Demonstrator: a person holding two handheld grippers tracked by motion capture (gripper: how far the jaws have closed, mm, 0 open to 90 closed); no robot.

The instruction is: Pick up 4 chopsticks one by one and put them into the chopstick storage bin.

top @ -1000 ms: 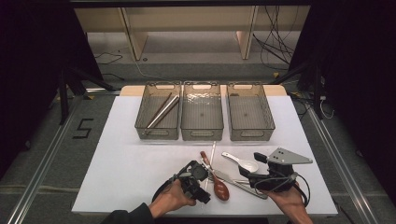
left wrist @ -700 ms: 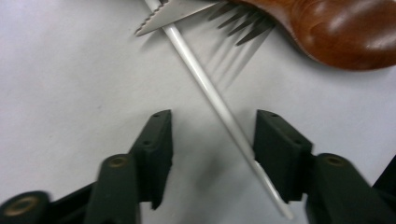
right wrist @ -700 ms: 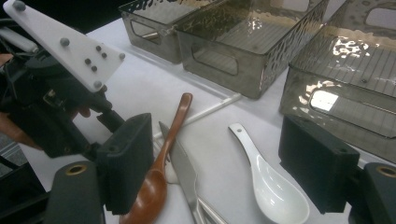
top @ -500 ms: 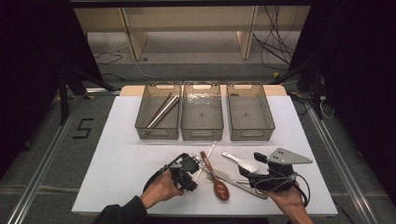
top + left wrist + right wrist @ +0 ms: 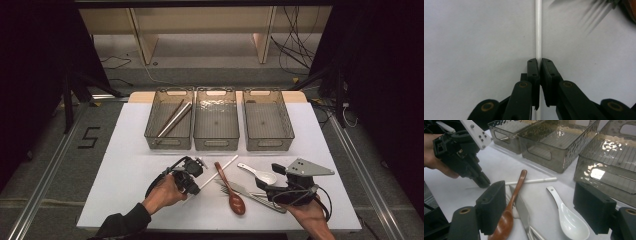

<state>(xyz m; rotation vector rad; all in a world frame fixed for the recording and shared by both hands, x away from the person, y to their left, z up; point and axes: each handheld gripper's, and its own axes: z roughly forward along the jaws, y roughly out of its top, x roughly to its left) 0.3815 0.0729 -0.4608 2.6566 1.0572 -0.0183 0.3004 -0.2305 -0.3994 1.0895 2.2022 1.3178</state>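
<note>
While the left gripper [image 5: 196,176] pinches it, the white chopstick [image 5: 220,171] lies flat on the white table [image 5: 125,165], long axis diagonal: far tip toward the middle bin [image 5: 216,120], near end toward the person's left hand [image 5: 162,192].

Largest first, all rel. to the chopstick: 3 smoky bins in a row beyond it; left bin [image 5: 170,120] holds 2 more sticks, right bin [image 5: 267,120] sits farthest off. Just beside its far half, the brown wooden spoon [image 5: 231,190] runs at an angle, handle tip near touching the stick. Past that, a knife [image 5: 250,195] & fork, then the white ceramic spoon [image 5: 260,173]. Nothing lies across the stick.

L jaws have just been closing, now clamped on the stick's lower part; stick runs straight out between them in the left gripper view [image 5: 538,30]. Right gripper [image 5: 544,207] sits beyond the spoons, jaws wide apart, holding nothing.
</note>
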